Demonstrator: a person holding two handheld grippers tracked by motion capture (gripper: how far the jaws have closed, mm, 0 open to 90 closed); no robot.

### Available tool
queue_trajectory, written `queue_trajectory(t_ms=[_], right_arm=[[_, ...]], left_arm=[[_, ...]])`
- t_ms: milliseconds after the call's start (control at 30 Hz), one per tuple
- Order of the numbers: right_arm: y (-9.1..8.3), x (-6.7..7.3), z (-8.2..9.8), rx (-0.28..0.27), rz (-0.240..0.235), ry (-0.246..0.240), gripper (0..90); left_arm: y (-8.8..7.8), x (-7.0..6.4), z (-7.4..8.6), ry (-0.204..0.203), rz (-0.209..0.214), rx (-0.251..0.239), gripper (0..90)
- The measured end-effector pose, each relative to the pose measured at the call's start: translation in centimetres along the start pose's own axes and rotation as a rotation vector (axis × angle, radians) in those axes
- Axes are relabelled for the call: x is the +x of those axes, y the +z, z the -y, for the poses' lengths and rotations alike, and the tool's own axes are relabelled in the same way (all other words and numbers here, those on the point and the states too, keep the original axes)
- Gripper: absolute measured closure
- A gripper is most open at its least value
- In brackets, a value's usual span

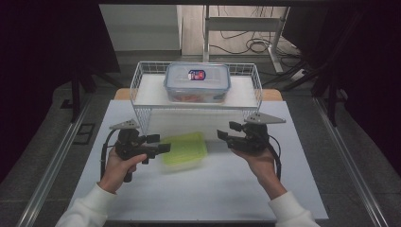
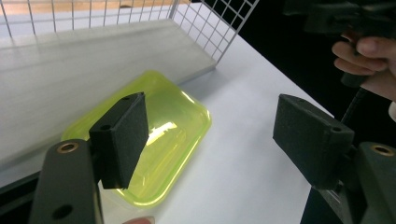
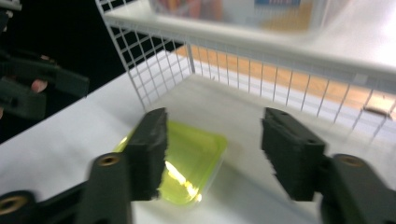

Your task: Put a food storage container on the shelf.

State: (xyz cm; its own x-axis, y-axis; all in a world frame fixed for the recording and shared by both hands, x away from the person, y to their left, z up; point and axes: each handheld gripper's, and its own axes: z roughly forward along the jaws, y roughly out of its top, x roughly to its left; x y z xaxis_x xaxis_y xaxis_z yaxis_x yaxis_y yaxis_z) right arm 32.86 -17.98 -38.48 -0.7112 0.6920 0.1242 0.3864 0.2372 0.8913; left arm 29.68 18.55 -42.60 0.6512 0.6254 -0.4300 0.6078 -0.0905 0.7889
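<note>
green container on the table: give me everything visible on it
The green container is a shallow rectangular tub with rounded corners, translucent yellow-green, plastic by its look and glossy under the light. It lies flat on the white table, just in front of the wire rack, its far end reaching under the rack's shelf. It looks empty; whether it is a lid or a tray is unclear. The left claw and right claw flank it, neither gripping it.

clear container (image 3: 243, 11): blurred, top cut off | green lid (image 2: 154, 140): partly hidden behind gripper
</note>
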Motion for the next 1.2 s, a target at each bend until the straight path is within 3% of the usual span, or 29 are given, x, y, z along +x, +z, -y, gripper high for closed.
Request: queue_trajectory(t_ms=[267,400,600,1200], right_arm=[[-2.5,0.6,3.4,0.019,-0.036,-0.033,32.6],[-3.4,0.2,4.9,0.02,-0.059,-0.02,31.5],[-3.7,-0.7,6.7,0.073,-0.066,0.011,31.1],[-3.1,-1.7,7.8,0.134,-0.083,0.067,30.3]], left_arm=[[0.2,-0.4,1.4,0.018,-0.002,0.031,26.2],[0.0,-0.5,2.1,0.021,-0.017,0.031,26.4],[0.1,-0.4,3.2,0.038,-0.05,0.049,28.9],[0.4,0.0,3.4,0.066,-0.107,0.074,28.8]])
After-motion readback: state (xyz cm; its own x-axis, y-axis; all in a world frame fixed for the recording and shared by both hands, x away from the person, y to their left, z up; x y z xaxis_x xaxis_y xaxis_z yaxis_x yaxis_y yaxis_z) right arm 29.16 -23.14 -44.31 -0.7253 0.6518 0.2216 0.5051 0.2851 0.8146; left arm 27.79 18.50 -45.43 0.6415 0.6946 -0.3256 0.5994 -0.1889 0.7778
